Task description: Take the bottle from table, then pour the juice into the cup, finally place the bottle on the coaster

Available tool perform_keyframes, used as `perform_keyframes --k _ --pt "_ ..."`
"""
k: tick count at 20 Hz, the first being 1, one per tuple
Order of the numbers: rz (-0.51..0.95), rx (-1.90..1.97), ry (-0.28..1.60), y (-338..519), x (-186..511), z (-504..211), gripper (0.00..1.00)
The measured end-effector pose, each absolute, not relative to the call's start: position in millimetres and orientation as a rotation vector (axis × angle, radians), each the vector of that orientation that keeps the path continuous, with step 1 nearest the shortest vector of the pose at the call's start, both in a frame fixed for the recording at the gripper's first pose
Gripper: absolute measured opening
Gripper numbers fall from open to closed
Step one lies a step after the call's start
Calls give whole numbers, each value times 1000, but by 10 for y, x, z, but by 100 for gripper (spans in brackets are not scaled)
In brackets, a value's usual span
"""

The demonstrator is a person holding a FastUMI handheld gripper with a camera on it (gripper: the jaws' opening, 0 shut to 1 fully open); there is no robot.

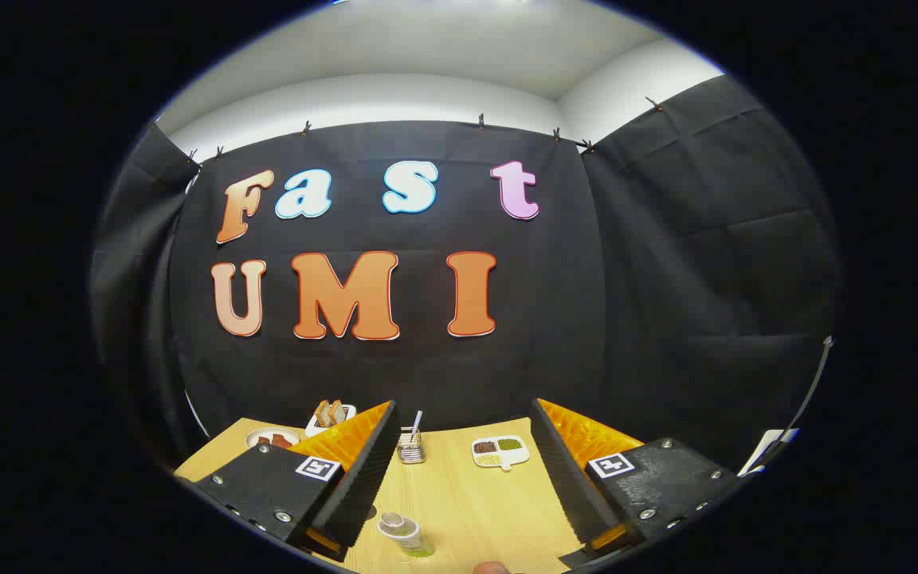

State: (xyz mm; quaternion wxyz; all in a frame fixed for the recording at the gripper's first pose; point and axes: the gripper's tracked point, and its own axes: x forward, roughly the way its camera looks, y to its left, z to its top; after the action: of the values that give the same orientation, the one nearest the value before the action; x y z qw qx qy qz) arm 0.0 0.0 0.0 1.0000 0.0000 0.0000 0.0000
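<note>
Gripper (463, 470): fingers spread wide, nothing between the pads, raised above the table and looking far along it.

Bottle (407, 534): small, clear, with yellow-green juice in its lower part; stands on the table (459, 494) at the near end, between the fingers and closer to the left one, untouched.

Cup, coaster: cannot be made out.

Other items, far end of table: a wire holder (411, 446) with a utensil, between the fingertips; a white divided dish (500, 452) of grains just right of it; a white dish of bread slices (330, 414) and a round plate (272, 438) beyond the left finger.

Progress, as judged: none of the three steps done. Grasp, pour and placing on the coaster all remain.
</note>
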Motion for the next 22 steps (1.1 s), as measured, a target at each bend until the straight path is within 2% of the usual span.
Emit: perform_keyframes --k 22 --pt "40 5 78 163 -89 -290 98"
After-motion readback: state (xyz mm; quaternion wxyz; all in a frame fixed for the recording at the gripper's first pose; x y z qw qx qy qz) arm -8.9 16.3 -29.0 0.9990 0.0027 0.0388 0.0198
